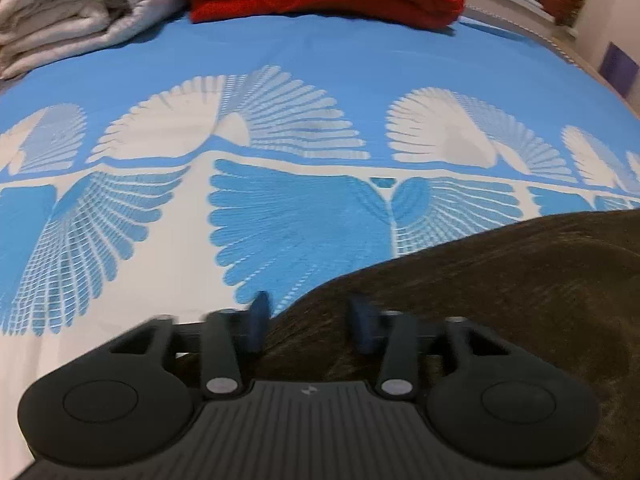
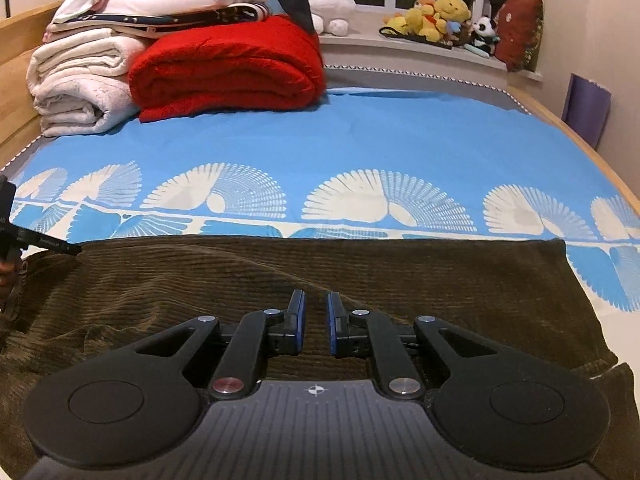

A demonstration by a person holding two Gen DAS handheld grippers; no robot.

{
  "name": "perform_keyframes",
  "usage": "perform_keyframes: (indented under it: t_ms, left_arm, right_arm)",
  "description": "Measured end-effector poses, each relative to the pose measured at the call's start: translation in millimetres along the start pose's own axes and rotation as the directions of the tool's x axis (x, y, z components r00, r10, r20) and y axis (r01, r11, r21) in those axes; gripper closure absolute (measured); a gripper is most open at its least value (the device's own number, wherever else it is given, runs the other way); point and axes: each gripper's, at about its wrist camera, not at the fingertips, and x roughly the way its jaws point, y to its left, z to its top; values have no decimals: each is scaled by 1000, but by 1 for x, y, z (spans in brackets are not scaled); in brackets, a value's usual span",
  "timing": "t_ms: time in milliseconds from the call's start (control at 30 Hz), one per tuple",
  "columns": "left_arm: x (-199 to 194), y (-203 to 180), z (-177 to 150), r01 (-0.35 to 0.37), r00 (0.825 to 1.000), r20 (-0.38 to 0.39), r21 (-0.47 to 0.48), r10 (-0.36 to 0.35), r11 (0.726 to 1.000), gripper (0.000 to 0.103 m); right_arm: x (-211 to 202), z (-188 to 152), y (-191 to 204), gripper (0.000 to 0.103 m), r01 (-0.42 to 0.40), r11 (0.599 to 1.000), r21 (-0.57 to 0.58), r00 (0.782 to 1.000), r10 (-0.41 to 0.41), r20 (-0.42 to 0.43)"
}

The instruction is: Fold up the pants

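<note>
Right wrist view: brown corduroy pants (image 2: pixel 360 276) spread on bedsheet (image 2: pixel 320 140).

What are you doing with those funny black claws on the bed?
A person is folding a pair of brown corduroy pants that lie across the blue and white bedsheet. Each hand holds a two-finger gripper. The right gripper hovers over the middle of the pants with its fingers a little apart, holding nothing. The left gripper is at the pants' edge, fingers open and blurry. A red blanket and white blankets sit folded at the far end.
</note>
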Motion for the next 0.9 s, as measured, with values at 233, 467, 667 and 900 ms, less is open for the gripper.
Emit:
perform_keyframes:
  t_ms: [233, 467, 667, 900]
  left_arm:
    - [-36, -18, 0, 0, 999, 49, 63, -3, 998, 100]
    - [-133, -55, -26, 21, 994, 105, 159, -38, 987, 101]
    - [-227, -106, -121, 112, 990, 37, 361, -134, 926, 101]
    - [-238, -88, -186, 173, 983, -105, 230, -152, 958, 96]
  right_arm:
    - [-1, -1, -7, 91, 24, 1000, 17, 1000, -24, -3]
    - [-4, -4, -34, 91, 65, 986, 157, 998, -61, -25]
    - [-20, -13, -46, 90, 75, 966, 246, 997, -67, -41]
    - [-50, -19, -43, 90, 34, 965, 258, 999, -33, -8]
